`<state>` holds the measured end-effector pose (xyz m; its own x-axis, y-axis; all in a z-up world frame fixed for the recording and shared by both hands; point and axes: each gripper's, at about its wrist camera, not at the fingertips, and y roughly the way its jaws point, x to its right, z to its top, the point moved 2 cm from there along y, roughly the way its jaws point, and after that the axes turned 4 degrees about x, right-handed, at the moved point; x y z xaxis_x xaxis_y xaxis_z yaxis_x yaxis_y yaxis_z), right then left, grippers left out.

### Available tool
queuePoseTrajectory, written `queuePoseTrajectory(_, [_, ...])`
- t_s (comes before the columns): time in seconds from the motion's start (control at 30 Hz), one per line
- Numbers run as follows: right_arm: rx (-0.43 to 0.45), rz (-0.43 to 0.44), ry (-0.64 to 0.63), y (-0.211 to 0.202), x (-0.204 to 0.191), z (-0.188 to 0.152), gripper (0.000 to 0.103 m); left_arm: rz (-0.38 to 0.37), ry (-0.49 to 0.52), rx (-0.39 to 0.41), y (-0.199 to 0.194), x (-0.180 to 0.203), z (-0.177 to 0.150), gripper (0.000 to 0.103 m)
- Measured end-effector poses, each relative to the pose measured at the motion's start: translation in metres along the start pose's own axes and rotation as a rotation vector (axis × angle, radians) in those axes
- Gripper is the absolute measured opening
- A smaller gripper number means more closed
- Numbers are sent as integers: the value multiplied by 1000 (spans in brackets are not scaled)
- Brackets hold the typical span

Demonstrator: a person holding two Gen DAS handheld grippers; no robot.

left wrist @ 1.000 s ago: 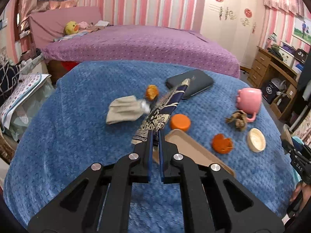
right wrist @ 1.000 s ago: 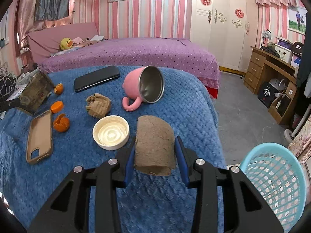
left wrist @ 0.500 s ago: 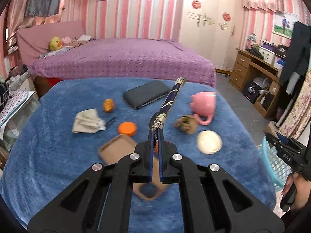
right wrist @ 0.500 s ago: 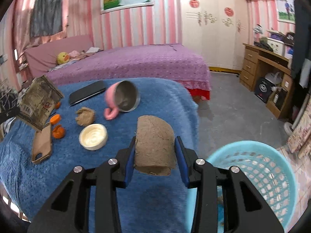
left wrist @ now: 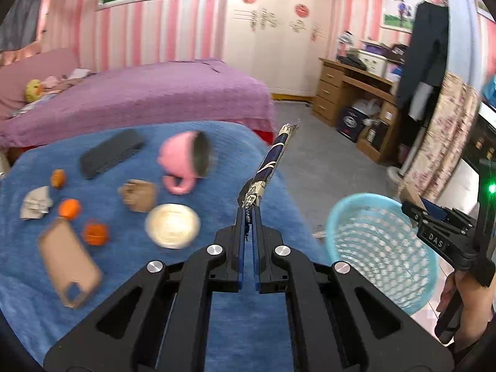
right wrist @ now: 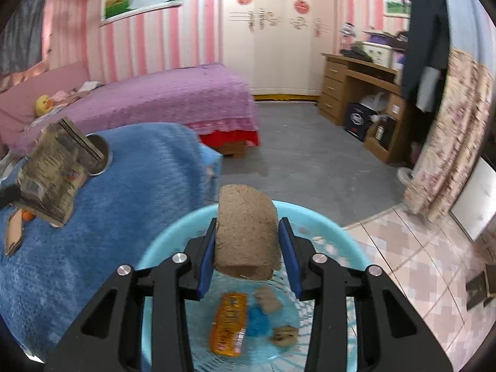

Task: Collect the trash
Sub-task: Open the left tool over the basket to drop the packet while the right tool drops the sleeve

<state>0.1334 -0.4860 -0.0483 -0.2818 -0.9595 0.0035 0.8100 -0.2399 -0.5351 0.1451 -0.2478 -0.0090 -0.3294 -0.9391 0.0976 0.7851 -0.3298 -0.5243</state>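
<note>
My right gripper (right wrist: 247,241) is shut on a brown cardboard tube (right wrist: 246,232) and holds it right above the light blue trash basket (right wrist: 161,248). An orange wrapper (right wrist: 229,325) and brown scraps lie in the basket. My left gripper (left wrist: 248,217) is shut on a flat printed wrapper (left wrist: 272,161), seen edge-on, above the blue table's right edge; the wrapper also shows in the right wrist view (right wrist: 52,176). The basket (left wrist: 381,254) stands on the floor to its right. Crumpled paper (left wrist: 35,207), a brown wad (left wrist: 138,195) and orange peel bits (left wrist: 96,232) lie on the table.
On the blue-covered table (left wrist: 217,325) are a tipped pink mug (left wrist: 186,161), a black phone (left wrist: 111,152), a tan phone case (left wrist: 69,263), a cream lid (left wrist: 172,226) and an orange cap (left wrist: 69,208). A purple bed (left wrist: 139,93) stands behind, a wooden desk (left wrist: 350,93) at the right.
Both grippers swung right. The right one carried the tube from over the table to above the basket. The left one lifted the wrapper and moved toward the table's right edge.
</note>
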Motion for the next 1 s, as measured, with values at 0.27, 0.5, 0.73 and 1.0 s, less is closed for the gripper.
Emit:
queuePoseTrajectory(0.27, [4, -54, 65, -2, 50, -6, 39, -130, 70, -43, 19, 83, -22, 3])
queuePoseTrajectory(0.5, [11, -73, 125, -7, 82, -17, 39, -209, 92, -80, 26, 122, -45, 3])
queuePoseTrajectory(0.73, [16, -72, 148, -11, 91, -21, 39, -266, 63, -85, 14, 134, -46, 3])
queuePoseTrajectory(1.0, [17, -66, 143, -11, 89, -22, 39, -228, 105, -55, 13, 137, -43, 3])
